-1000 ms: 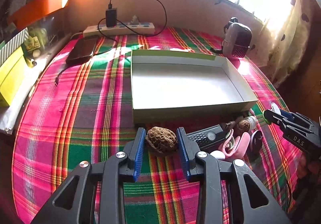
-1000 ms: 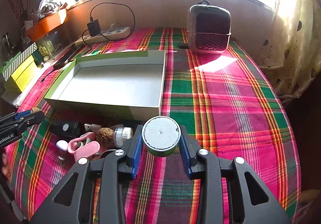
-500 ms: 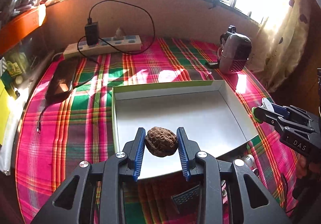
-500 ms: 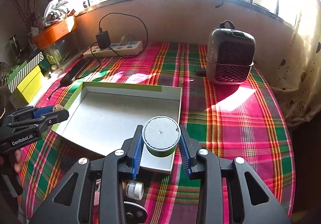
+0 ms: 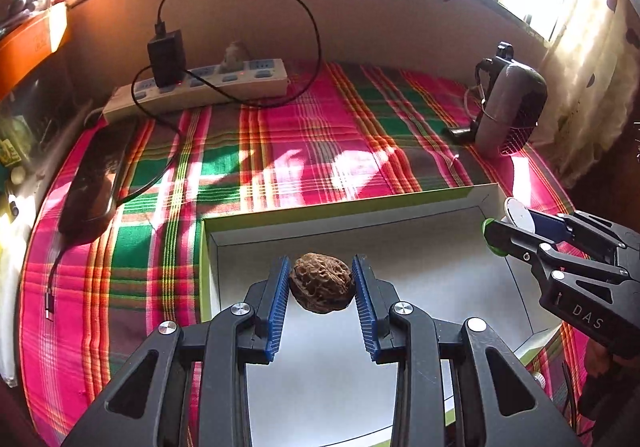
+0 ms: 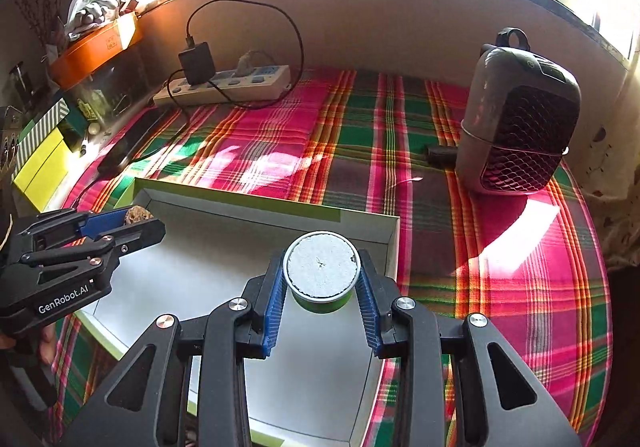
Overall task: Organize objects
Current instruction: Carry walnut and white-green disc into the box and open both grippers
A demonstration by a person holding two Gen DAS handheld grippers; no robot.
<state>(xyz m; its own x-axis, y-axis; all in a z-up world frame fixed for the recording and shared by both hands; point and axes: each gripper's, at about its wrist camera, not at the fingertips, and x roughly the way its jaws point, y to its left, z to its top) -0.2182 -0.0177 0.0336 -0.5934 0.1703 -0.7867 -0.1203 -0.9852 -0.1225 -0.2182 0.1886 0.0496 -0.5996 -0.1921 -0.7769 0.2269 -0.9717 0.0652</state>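
Observation:
My left gripper (image 5: 322, 289) is shut on a brown wrinkled walnut (image 5: 321, 288) and holds it above the left part of the shallow white box with green rim (image 5: 360, 203). My right gripper (image 6: 322, 283) is shut on a small round green tin with a grey-white lid (image 6: 321, 271) and holds it above the box (image 6: 240, 199) near its right wall. The left gripper with the walnut also shows in the right wrist view (image 6: 132, 221). The right gripper with the tin also shows in the left wrist view (image 5: 506, 225).
A power strip (image 5: 200, 87) with a charger and cable lies at the back. A dark phone (image 5: 96, 183) lies at the left. A grey heater (image 6: 520, 127) stands at the right. Yellow and orange boxes (image 6: 40, 167) line the left edge.
Both grippers rose from the table and moved forward over the box, carrying the walnut and the tin. The loose items in front of the box have dropped out of view.

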